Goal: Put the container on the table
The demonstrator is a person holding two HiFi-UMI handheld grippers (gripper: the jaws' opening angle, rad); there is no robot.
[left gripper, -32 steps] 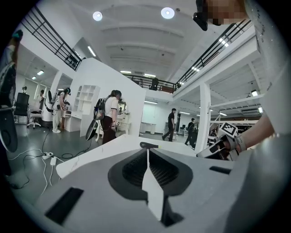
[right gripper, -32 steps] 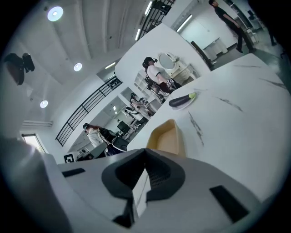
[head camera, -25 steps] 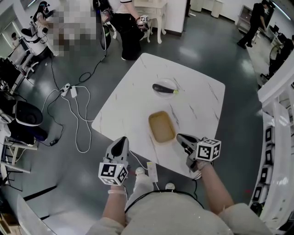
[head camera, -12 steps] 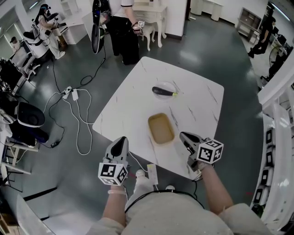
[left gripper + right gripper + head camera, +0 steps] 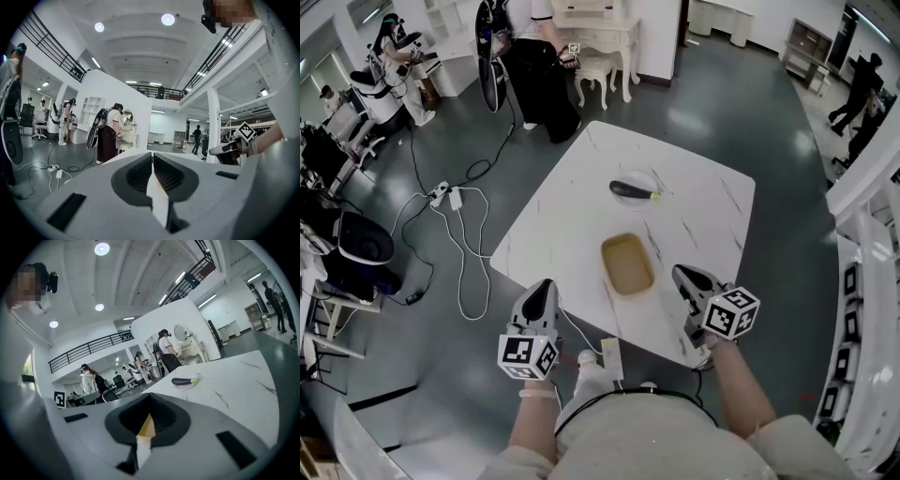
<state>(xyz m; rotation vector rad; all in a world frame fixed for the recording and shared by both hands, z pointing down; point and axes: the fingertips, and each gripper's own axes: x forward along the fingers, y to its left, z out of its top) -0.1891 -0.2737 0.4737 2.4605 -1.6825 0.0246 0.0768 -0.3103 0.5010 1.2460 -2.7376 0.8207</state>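
The container (image 5: 627,263), a shallow tan rectangular tray, lies empty on the white marble table (image 5: 581,202) near its front edge. My right gripper (image 5: 684,276) hovers just right of the tray, apart from it, jaws shut with nothing between them; its own view shows the tips (image 5: 149,401) pressed together. My left gripper (image 5: 540,291) hangs left of the table's front corner, over the floor, also shut and empty, its tips (image 5: 152,159) meeting. The right gripper (image 5: 229,149) shows at the right of the left gripper view.
A dark eggplant (image 5: 635,190) lies on a small clear plate (image 5: 649,180) farther back on the table; the eggplant (image 5: 184,380) also shows in the right gripper view. Cables and a power strip (image 5: 443,190) cross the floor at left. People stand by a white dresser (image 5: 595,23) beyond.
My right gripper has risen a little and drifted right, away from the tray. The left gripper has hardly moved. The tray stays put.
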